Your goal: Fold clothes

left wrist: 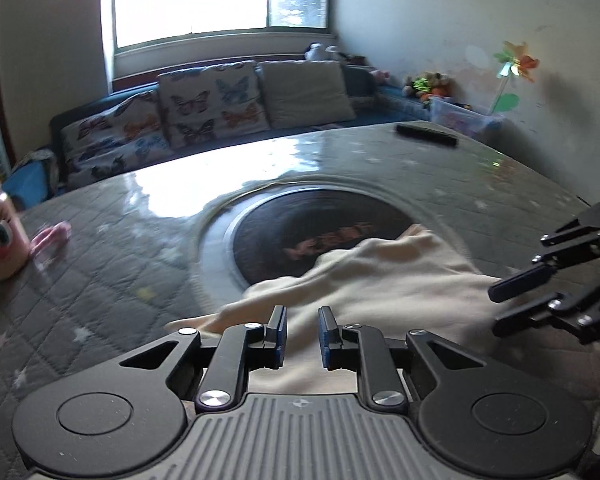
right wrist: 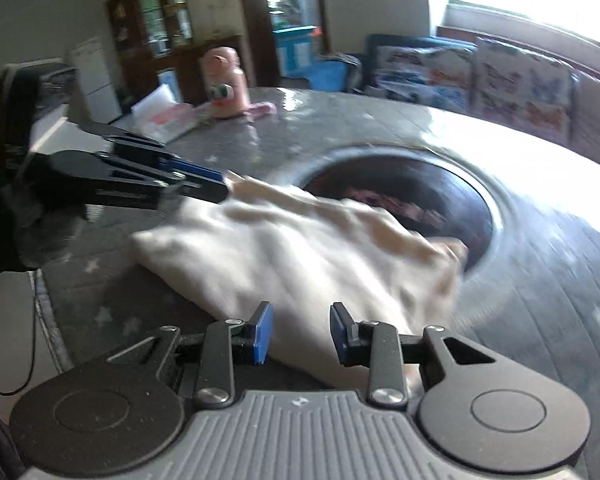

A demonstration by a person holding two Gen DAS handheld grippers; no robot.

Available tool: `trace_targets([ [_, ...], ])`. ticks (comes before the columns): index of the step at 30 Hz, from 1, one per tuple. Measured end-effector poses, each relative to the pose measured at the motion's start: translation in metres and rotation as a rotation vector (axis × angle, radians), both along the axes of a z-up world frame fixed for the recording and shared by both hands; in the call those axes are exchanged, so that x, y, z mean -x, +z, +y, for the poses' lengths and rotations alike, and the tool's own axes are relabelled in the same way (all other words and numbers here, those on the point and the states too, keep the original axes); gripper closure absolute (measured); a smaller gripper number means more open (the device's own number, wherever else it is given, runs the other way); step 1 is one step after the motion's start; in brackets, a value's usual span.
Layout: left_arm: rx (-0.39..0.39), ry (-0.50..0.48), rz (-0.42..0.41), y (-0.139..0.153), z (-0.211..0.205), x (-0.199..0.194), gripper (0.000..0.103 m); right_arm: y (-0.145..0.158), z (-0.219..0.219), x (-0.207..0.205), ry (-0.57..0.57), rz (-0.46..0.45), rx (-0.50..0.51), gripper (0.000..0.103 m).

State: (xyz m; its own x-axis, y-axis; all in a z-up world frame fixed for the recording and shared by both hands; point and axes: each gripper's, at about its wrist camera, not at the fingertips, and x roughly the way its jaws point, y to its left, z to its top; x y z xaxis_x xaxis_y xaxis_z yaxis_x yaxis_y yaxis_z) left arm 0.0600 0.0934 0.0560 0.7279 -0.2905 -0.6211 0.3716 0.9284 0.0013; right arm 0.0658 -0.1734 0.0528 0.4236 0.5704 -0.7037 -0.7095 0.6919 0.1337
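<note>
A cream garment [left wrist: 380,280] lies bunched on the grey quilted table cover [left wrist: 100,280], its far edge over the dark round centre plate [left wrist: 320,232]. At the bottom of the left wrist view, my left gripper [left wrist: 302,332] has its jaws narrow, with a fold of cloth filling the gap. From the right wrist view it [right wrist: 223,186] pinches the garment's [right wrist: 300,240] far left corner. My right gripper [right wrist: 301,334] stands a little wider on the near edge, cloth running between its pads; it also shows at the right [left wrist: 500,308]. The cloth is blurred.
A pink cartoon bottle [right wrist: 226,84] and papers [right wrist: 164,120] stand at the table's far side. A black remote [left wrist: 426,134] lies near another edge. A sofa with butterfly cushions [left wrist: 212,108] runs under the window. A black cable [right wrist: 32,360] hangs at the table's left.
</note>
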Motion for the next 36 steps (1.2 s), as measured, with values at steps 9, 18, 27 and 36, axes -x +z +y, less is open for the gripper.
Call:
trace_targets([
  [9,0.030,-0.075,0.008,-0.006,-0.040,0.006,0.082,-0.011,-0.029,0.000,-0.038,0.038,0.000,0.072],
  [18,0.015,-0.143,0.064,-0.029,-0.068,0.008,0.082,-0.009,-0.021,-0.034,-0.059,0.026,-0.051,0.072],
  [27,0.029,-0.156,0.079,-0.037,-0.067,0.010,0.078,-0.004,-0.015,-0.056,-0.079,0.012,-0.033,0.077],
  [36,0.054,-0.146,0.084,-0.036,-0.061,0.010,0.078,-0.031,0.004,-0.101,-0.168,0.028,0.004,0.081],
])
